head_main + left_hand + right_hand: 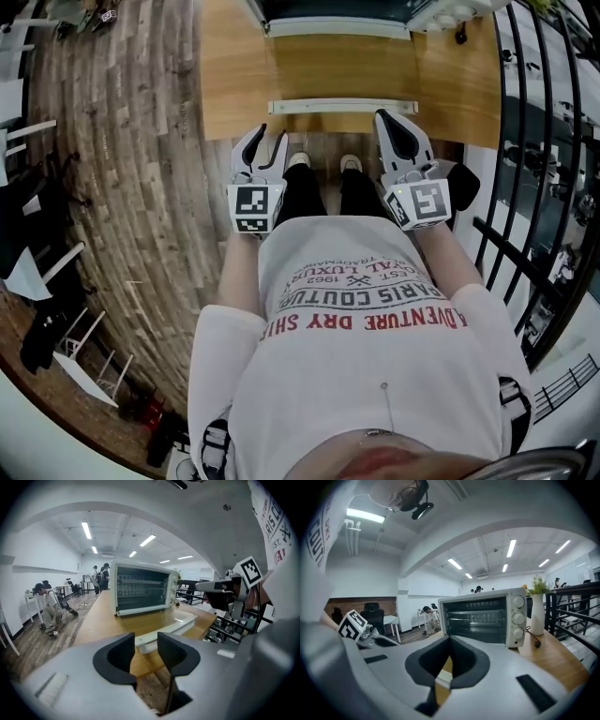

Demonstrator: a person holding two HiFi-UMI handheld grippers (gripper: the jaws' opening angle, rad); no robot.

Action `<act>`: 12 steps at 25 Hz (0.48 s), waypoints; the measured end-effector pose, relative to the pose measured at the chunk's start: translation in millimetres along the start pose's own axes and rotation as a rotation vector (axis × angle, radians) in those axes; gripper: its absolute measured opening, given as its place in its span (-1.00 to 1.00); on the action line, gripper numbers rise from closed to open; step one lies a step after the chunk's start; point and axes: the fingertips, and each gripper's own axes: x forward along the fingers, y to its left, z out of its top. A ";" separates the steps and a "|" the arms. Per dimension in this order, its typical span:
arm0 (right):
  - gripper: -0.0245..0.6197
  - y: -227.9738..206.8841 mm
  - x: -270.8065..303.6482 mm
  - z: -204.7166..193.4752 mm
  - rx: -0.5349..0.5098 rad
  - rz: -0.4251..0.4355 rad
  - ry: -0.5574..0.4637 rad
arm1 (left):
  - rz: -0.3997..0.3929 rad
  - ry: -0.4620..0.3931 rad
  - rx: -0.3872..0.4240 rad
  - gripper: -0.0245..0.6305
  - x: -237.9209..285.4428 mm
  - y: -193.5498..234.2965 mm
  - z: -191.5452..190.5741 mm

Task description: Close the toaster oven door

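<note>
Head view cuts off most of the toaster oven (339,26) at its top edge, so from above only its white lower front shows, at the far side of the wooden table (234,84). Its door (342,70) lies dropped open and flat toward the person. The wood shows through the glass, and the white handle (342,106) sits near the table's front edge. The person's shirt fills the bottom of that view and hides the floor beneath.

From the gripper views you can see into the oven, where a wire rack (476,617) spans the cavity. Anything deeper is too dim to make out. Three knobs (518,617) run down its right side. Just right of the oven a pale vase (536,613) holds green sprigs (539,585), and a dark cord (534,641) trails on the table beside it.

The left gripper (146,644) is held short of the handle with its jaws standing apart. Nothing is between them, and only the handle's end and the table show through the gap. The right gripper (450,641) has its tips drawn together, with a thin sliver of space lower down, and grips nothing. It is clear of the door too.

A black railing (525,141) runs along the right, and a few people (49,609) farther back are too small to tell much about
</note>
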 end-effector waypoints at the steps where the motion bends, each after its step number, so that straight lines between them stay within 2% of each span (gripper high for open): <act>1: -0.97 -0.4 -1.0 -3.1 0.011 -0.019 -0.004 | -0.007 0.011 0.009 -0.51 4.4 -0.7 -8.4; 6: -0.97 0.3 1.3 -19.2 0.036 -0.065 0.016 | -0.023 0.040 -0.001 -0.47 27.4 0.4 -38.2; 10: -0.97 -0.7 5.0 -32.0 0.060 -0.062 0.044 | -0.010 0.041 -0.083 -0.46 46.2 7.2 -47.4; 12: -0.97 -2.6 7.5 -34.3 0.068 -0.063 0.050 | -0.007 0.034 -0.099 -0.46 53.8 11.0 -46.8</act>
